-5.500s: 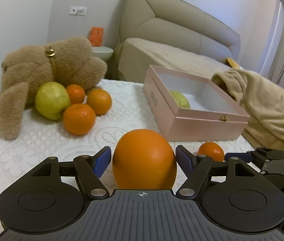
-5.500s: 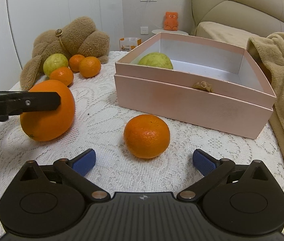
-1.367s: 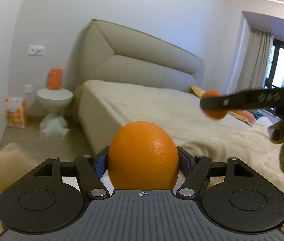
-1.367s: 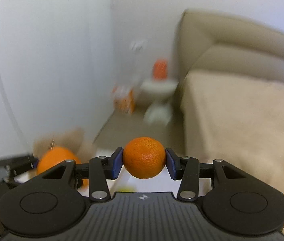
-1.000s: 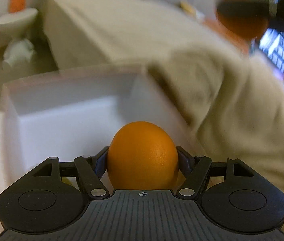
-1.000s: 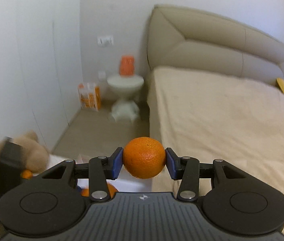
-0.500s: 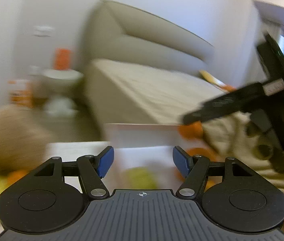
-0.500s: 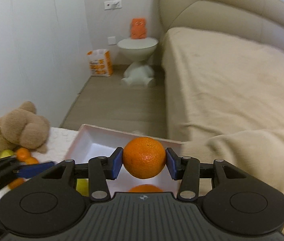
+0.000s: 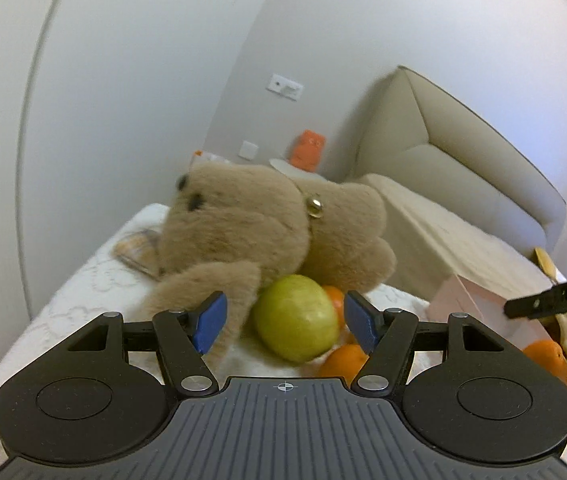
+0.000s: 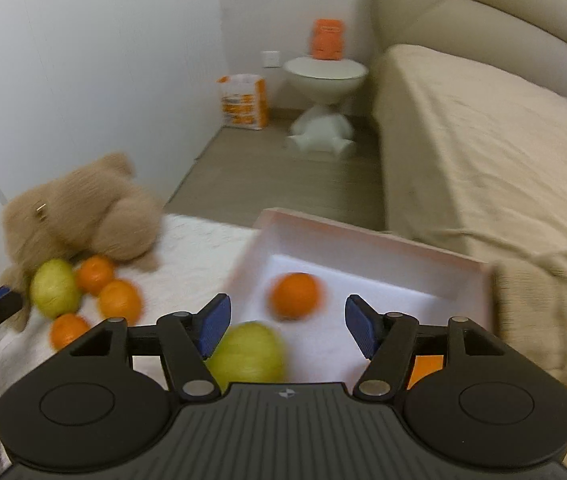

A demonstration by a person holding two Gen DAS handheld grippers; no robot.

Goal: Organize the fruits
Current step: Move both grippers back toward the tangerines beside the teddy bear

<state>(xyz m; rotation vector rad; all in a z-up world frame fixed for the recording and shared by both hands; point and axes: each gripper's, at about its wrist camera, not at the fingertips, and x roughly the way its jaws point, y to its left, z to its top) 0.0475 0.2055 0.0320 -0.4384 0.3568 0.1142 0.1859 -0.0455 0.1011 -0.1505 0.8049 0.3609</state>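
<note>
Right gripper over the pink box, jaws opening and gripping nothing; a small orange lies free on the white floor of the box, seen between and beyond the blue pads, touching neither. A green fruit sits in the box near the left pad; another orange shows partly behind the right finger. Left gripper released, jaws wide, pointed at a green apple on the white cloth, seen between the pads but ungripped. Oranges beside it, teddy bear behind.
</note>
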